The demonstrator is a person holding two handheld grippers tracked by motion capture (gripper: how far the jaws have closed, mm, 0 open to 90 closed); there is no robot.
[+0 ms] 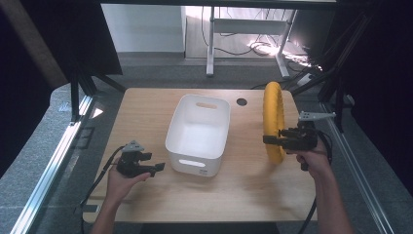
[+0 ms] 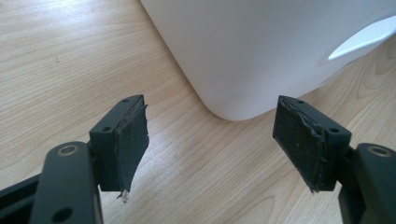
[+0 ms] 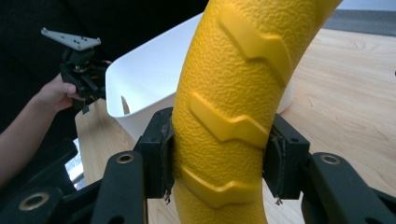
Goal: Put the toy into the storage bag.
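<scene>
While right tool (image 3: 219,163) clamps yellow ring (image 3: 233,93), left tool (image 2: 210,140) gapes, empty, beside bin (image 2: 261,51).

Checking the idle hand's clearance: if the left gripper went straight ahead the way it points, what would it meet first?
Probably the white bin: its rounded near corner sits just beyond the left gripper, whose jaws are open.
</scene>
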